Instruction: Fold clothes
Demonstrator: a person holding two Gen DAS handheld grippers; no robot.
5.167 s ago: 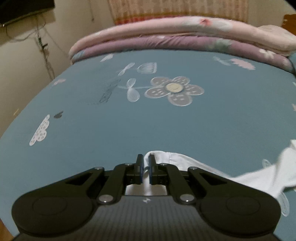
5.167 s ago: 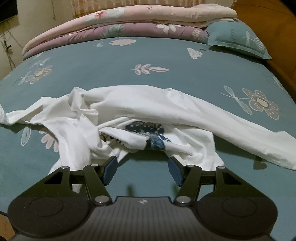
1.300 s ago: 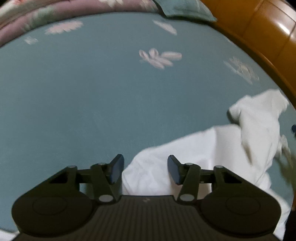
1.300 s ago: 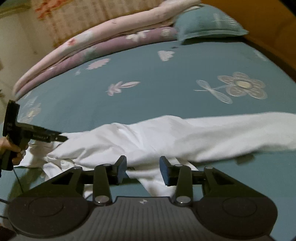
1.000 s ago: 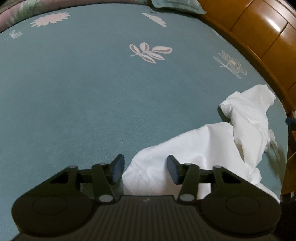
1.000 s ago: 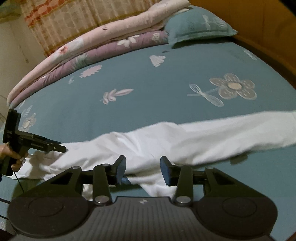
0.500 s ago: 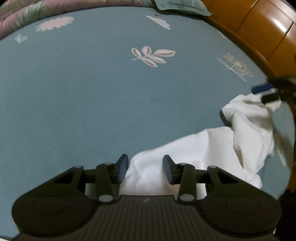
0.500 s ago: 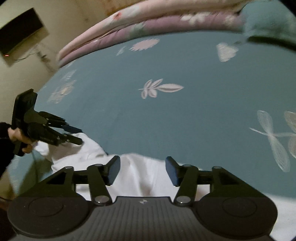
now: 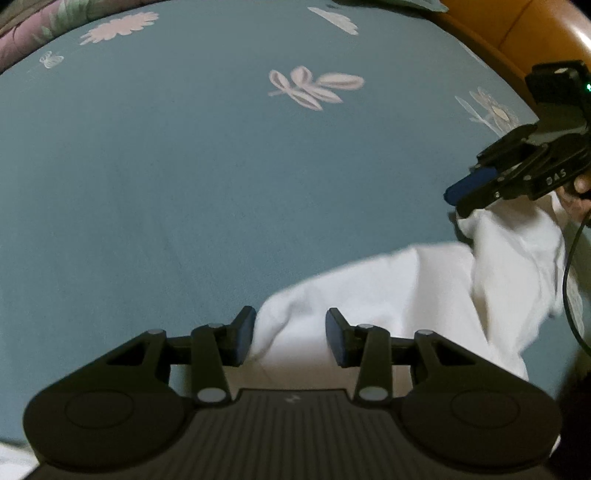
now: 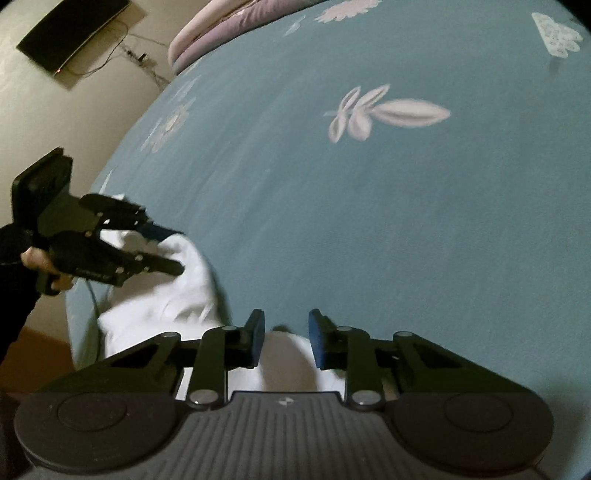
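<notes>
A white garment (image 9: 406,288) lies crumpled on the teal flowered bedsheet (image 9: 184,166). My left gripper (image 9: 290,336) points steeply down at one end of it. Its jaws are apart, with a fold of cloth lying between the pads and not pinched. In the right wrist view the left gripper (image 10: 177,251) straddles the garment (image 10: 184,295) at the far left. My right gripper (image 10: 286,339) is over the other end, its jaws closing around a raised white fold that the pads do not clearly press. The left wrist view shows the right gripper (image 9: 456,199) at the right edge.
A wooden bed frame (image 9: 517,29) runs along the right of the bed. Folded purple and pink quilts (image 10: 221,22) lie at the head. A dark screen (image 10: 70,33) hangs on the wall. A hand (image 10: 37,258) holds the left gripper near the bed's edge.
The right gripper has swung down and in onto the garment's end, and its jaws widened then narrowed. The left gripper shifted slightly and stays over its end of the cloth.
</notes>
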